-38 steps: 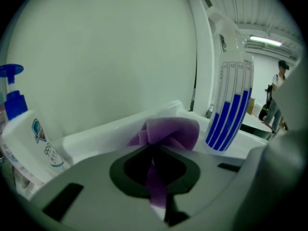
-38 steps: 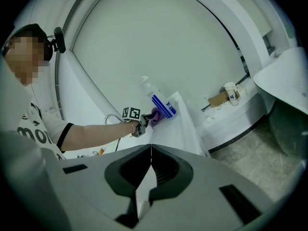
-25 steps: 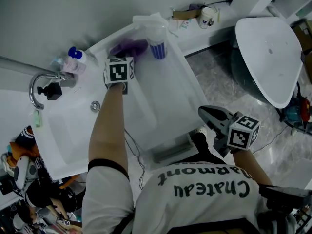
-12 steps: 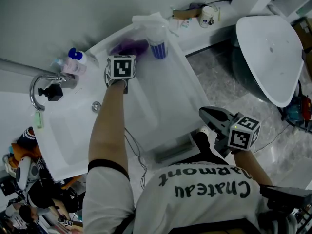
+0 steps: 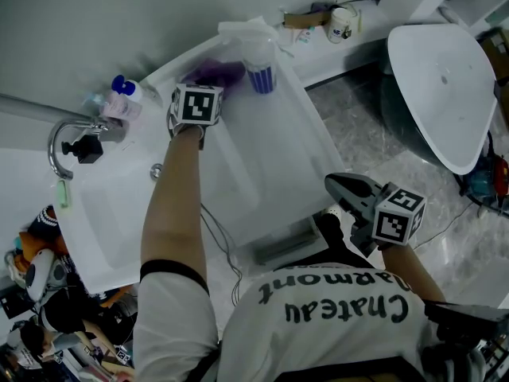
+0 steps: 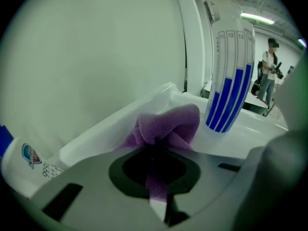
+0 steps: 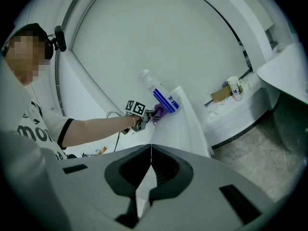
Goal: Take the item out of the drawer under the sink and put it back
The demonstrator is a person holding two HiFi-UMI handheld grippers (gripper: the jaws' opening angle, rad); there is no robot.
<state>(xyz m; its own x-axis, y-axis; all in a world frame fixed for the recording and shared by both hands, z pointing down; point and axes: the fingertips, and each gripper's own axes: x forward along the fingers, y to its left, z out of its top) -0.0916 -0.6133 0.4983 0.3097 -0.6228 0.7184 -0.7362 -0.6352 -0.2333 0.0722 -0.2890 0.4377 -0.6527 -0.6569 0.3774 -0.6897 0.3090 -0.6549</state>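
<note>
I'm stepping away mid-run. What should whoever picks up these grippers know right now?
Left gripper: shut on the purple sponge, at the far end of the open drawer, beside the blue-striped bottle.
Right gripper: shut, empty, held beside the drawer's front end.
Done: drawer open, sponge gripped.
Left: unclear whether the sponge has been out yet; it should end up released in the drawer.
</note>
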